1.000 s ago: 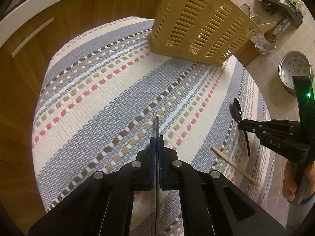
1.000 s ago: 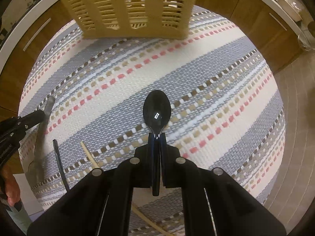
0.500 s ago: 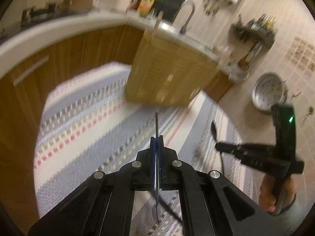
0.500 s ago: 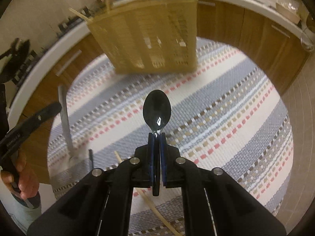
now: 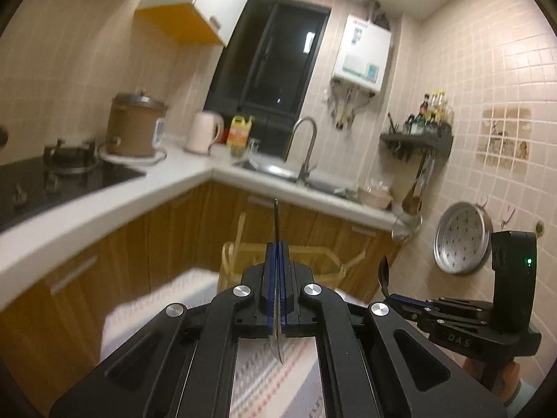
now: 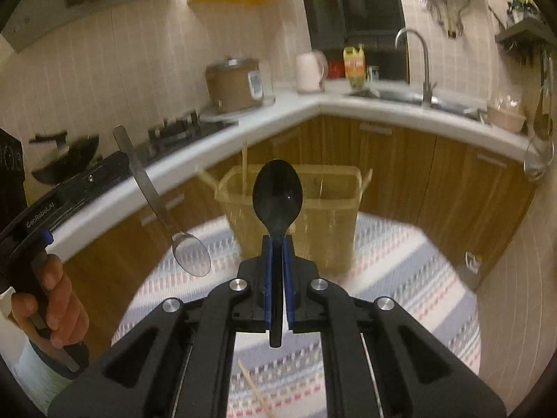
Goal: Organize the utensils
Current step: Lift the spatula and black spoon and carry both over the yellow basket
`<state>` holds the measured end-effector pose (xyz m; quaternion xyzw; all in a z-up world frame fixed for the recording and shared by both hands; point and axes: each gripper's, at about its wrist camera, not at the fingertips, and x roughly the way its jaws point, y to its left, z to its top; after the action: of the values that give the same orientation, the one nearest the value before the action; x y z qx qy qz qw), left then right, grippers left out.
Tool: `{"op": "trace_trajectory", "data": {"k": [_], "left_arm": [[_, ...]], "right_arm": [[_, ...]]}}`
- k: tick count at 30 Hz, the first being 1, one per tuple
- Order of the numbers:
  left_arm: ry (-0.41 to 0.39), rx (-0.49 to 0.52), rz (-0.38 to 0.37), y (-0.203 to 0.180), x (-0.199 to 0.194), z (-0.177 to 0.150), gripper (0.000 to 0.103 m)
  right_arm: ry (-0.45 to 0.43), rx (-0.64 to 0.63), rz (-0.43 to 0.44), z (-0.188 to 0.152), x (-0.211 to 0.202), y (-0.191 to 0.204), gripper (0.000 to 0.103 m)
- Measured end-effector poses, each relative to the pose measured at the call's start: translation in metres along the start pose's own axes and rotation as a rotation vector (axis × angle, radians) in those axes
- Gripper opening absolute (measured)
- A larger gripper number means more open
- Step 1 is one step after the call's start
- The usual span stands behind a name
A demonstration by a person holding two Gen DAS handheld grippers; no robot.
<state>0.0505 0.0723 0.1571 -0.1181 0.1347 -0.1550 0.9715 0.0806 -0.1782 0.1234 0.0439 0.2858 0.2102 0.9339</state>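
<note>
Your left gripper (image 5: 276, 254) is clenching the flat handle of a silver metal spoon (image 6: 190, 252). Seen from the right wrist camera, that spoon is hanging at a slant with its shiny bowl down and its handle rising up and to the left into the gripper, which your left hand (image 6: 52, 299) is gripping at the frame's left edge. From the left wrist camera the same spoon is showing edge-on as a thin blade between the blue pads (image 5: 269, 278).

Ahead of both grippers, a tan slotted plastic basket (image 6: 327, 202) is standing upright on the striped woven cloth (image 6: 400, 278) covering the bench, with pale wooden chopsticks (image 6: 244, 163) sticking up out of it.

Your right gripper (image 6: 277, 257) is grasping a glossy black plastic spoon (image 6: 277, 195) by its neck, bowl upright and facing the camera, overlapping the basket's front wall in view. Whether it is touching the basket you cannot tell. One loose wooden chopstick (image 6: 252, 388) is lying on the cloth below this gripper.
</note>
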Motion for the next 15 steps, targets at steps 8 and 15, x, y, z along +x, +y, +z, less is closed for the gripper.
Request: {"op": "trace_trajectory", "data": {"k": [8,15], "left_arm": [[-0.125,0.014,-0.039,-0.014,0.026,0.042,0.000],[-0.146,0.020,-0.018,-0.008,0.071,0.043,0.000]], "right_arm": [[-0.128,0.038,0.025,0.056,0.023,-0.022,0.005],[-0.196,0.036,-0.007,0.076,0.067,-0.039,0.005]]}}
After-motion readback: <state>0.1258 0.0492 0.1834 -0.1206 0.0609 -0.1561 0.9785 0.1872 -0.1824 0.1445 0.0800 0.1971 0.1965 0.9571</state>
